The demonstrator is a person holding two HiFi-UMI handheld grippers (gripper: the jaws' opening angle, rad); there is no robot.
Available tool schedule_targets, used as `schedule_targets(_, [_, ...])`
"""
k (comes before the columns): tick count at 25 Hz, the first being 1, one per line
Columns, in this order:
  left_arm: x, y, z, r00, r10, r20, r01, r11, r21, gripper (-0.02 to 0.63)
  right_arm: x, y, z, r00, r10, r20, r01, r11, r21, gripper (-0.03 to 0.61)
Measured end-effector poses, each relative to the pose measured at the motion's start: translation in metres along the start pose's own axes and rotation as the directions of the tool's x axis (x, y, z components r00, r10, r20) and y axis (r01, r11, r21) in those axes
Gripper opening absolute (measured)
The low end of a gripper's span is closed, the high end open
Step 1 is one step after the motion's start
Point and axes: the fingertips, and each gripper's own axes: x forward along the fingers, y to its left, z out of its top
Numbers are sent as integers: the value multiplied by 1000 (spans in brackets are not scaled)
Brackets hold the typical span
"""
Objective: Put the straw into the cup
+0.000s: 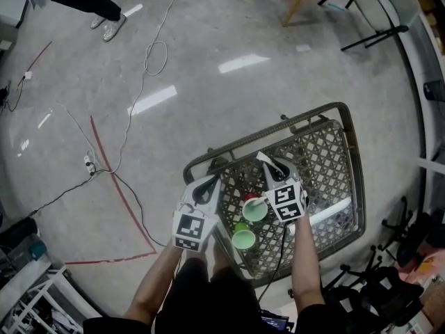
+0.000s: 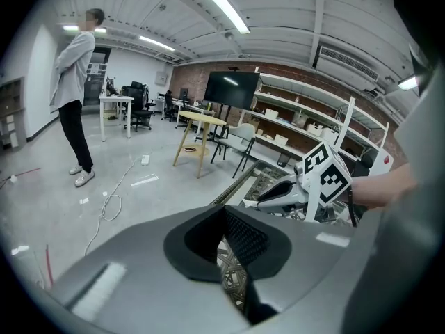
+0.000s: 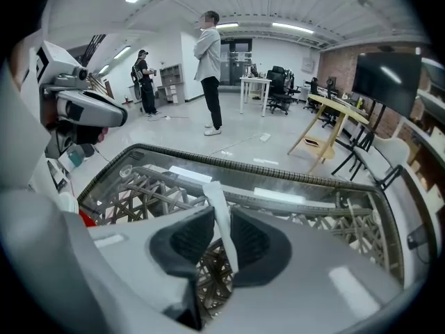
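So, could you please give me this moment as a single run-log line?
right gripper: shut on straw | left gripper: open, empty | green cup: straw not yet in

My workshop, all around

Under me lies a glossy grey floor (image 1: 229,40) with loose cables (image 1: 145,62); ahead I see a brick wall (image 2: 191,72), a dark screen (image 2: 231,89), white shelves (image 2: 299,120), a wooden table (image 2: 198,120), office chairs (image 2: 141,110), and strip lights (image 2: 224,7) overhead.

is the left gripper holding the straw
No, the left gripper has only the wicker table showing between its jaws; the white straw sits between the right gripper's jaws.
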Motion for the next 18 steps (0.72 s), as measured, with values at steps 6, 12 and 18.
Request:
schedule_targets(6, [-7,2,1,1000,2,9,-2,1000,-13,6,-10,-4,5,999,-30,38,29,999,25,52])
schedule_targets(12, [-16,-4,10,1000,-2,27,2,1000,2,6,-28,-5,12,996,-64,69,61,997,45,51])
schedule_targets(18, [-29,-14,32,997,-4,77,2,1000,25,6,-68,-12,28,976,-145,160,127,985,118,51])
